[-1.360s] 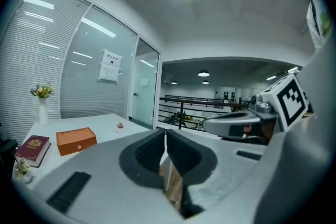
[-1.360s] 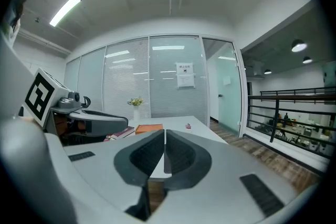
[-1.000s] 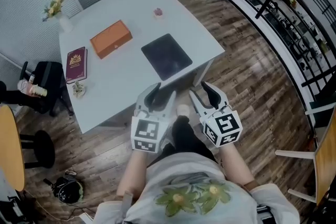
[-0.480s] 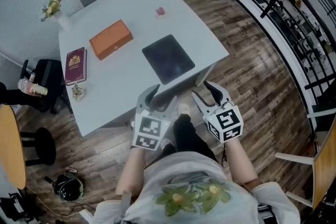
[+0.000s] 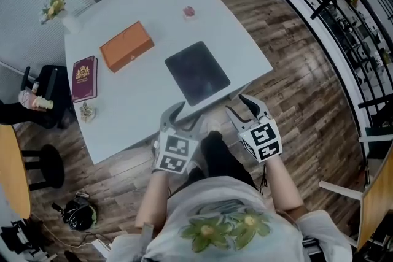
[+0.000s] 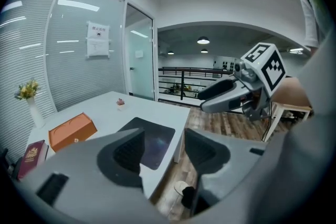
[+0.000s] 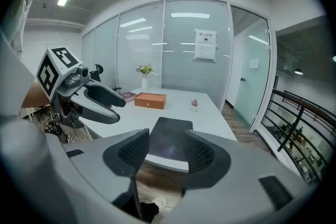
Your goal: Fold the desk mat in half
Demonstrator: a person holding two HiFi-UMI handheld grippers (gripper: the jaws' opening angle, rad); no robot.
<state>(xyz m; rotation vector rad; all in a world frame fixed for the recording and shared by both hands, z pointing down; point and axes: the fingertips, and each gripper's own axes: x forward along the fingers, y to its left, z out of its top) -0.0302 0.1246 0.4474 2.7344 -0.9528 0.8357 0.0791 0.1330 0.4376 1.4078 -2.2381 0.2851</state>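
Desk mat (image 5: pixel 197 72) lies flat at the table's (image 5: pixel 141 92) near edge, just ahead of both grippers, long axis running away from them. Left gripper (image 5: pixel 186 115) and right gripper (image 5: pixel 239 106) hover off that edge, jaws having just been opening, now wide and empty, about equally close.

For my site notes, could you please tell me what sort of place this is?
Likely an office meeting room: a white table, glass partitions around it, and a posted notice.

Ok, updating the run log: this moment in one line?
left gripper: just opened, empty | right gripper: just opened, empty | mat: flat, untouched
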